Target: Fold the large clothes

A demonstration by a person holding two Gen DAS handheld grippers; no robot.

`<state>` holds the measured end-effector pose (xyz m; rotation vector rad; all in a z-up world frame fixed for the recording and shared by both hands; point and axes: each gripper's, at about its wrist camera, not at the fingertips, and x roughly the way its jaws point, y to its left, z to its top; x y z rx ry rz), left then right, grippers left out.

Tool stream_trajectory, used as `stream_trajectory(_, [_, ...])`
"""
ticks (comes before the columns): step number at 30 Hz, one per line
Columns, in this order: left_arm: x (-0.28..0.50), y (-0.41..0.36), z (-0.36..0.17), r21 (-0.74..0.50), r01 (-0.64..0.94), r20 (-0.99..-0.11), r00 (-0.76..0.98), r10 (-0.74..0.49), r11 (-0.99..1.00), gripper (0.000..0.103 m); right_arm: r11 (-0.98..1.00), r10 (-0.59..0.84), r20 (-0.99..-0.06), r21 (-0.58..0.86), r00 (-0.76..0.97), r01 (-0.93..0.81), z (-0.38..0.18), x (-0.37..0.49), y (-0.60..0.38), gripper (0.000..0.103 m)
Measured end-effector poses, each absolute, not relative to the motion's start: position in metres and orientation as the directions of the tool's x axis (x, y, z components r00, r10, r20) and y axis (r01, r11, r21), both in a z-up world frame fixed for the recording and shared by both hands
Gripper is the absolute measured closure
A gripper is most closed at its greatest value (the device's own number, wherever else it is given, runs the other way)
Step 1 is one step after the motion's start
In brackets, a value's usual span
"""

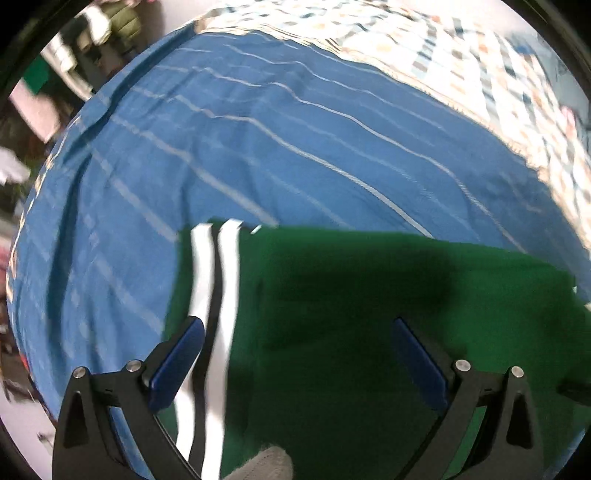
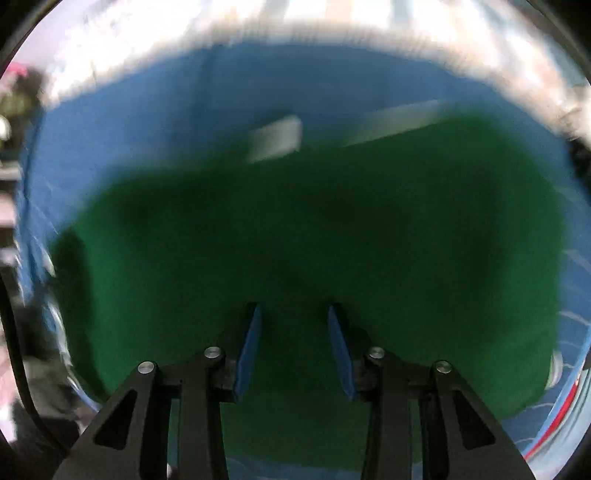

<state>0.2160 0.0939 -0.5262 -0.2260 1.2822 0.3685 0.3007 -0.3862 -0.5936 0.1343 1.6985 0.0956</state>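
Note:
A green garment with white and black side stripes lies on a blue striped bedsheet. My left gripper is wide open just above the garment, its blue pads either side of the cloth, with the stripes by the left pad. In the right wrist view, which is motion-blurred, the green garment fills the middle. My right gripper hovers over it with jaws partly open and nothing between them. White patches show at the garment's far edge.
A patterned white quilt lies beyond the blue sheet. Clutter and a dark green jacket stand off the bed at upper left. The bed edge shows at the left in the right wrist view.

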Motion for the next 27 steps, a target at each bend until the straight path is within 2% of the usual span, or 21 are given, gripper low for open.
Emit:
stream_trajectory(2, [0.194, 0.096, -0.512, 0.027, -0.419, -0.96, 0.242, 0.14, 0.907, 0.0, 0.992, 0.122, -0.984, 0.116, -0.127, 0.058, -0.616, 0.3, -0.381, 0.064])
stream_trajectory(5, [0.143, 0.099, -0.492, 0.023, -0.51, -0.963, 0.221, 0.157, 0.86, 0.0, 0.993, 0.11, -0.983, 0.102, -0.146, 0.058, -0.616, 0.303, -0.377, 0.064])
stream_trajectory(8, [0.082, 0.114, -0.485, -0.006, -0.654, -0.972, 0.183, 0.15, 0.756, 0.0, 0.99, 0.135, -0.984, 0.13, -0.118, 0.046, -0.593, 0.296, -0.384, 0.065])
stream_trajectory(10, [0.049, 0.112, -0.487, -0.038, -0.719, -0.974, 0.181, 0.133, 0.694, 0.0, 0.991, 0.124, -0.992, 0.122, -0.037, 0.052, -0.565, 0.29, -0.396, 0.065])
stream_trajectory(12, [0.025, 0.104, -0.498, -0.055, -0.757, -0.98, 0.165, 0.11, 0.651, 0.0, 0.988, 0.126, -0.99, 0.13, 0.058, 0.086, -0.544, 0.286, -0.415, 0.065])
stream_trajectory(14, [0.009, 0.096, -0.52, -0.114, -0.795, -0.986, 0.162, 0.027, 0.596, 0.0, 0.988, 0.087, -0.991, 0.099, 0.101, 0.12, -0.547, 0.289, -0.436, 0.065])
stream_trajectory(16, [0.003, 0.092, -0.539, -0.218, -0.826, -0.973, 0.224, -0.051, 0.52, 0.0, 0.986, 0.045, -0.995, 0.058, 0.083, 0.155, -0.58, 0.294, -0.456, 0.065])
stream_trajectory(18, [0.007, 0.09, -0.555, -0.324, -0.837, -0.945, 0.307, -0.112, 0.441, 0.0, 0.965, 0.141, -0.99, 0.14, 0.011, 0.222, -0.624, 0.296, -0.479, 0.065])
stream_trajectory(20, [0.014, 0.09, -0.566, -0.377, -0.843, -0.926, 0.358, -0.122, 0.383, 0.0, 0.962, 0.147, -0.989, 0.145, 0.009, 0.23, -0.621, 0.298, -0.48, 0.065])
stream_trajectory(22, [0.029, 0.095, -0.576, -0.374, -0.857, -0.925, 0.371, -0.079, 0.355, 0.0, 0.98, 0.108, -0.994, 0.106, -0.002, 0.166, -0.61, 0.3, -0.47, 0.065])
stream_trajectory(23, [0.036, 0.098, -0.577, -0.364, -0.862, -0.926, 0.376, -0.035, 0.354, 0.004, 0.985, 0.103, -0.995, 0.102, 0.0, 0.139, -0.604, 0.297, -0.467, 0.065])
stream_trajectory(24, [0.045, 0.101, -0.572, -0.333, -0.87, -0.929, 0.369, 0.034, 0.365, 0.015, 0.985, 0.127, -0.992, 0.126, -0.001, 0.118, -0.597, 0.292, -0.463, 0.065])
stream_trajectory(26, [0.055, 0.108, -0.569, -0.287, -0.888, -0.938, 0.337, 0.081, 0.359, 0.046, 0.975, 0.205, -0.979, 0.204, -0.004, 0.09, -0.585, 0.279, -0.456, 0.064])
stream_trajectory(27, [0.058, 0.112, -0.566, -0.29, -0.89, -0.935, 0.342, 0.095, 0.351, 0.058, 0.971, 0.225, -0.974, 0.223, -0.007, 0.084, -0.582, 0.274, -0.454, 0.064])
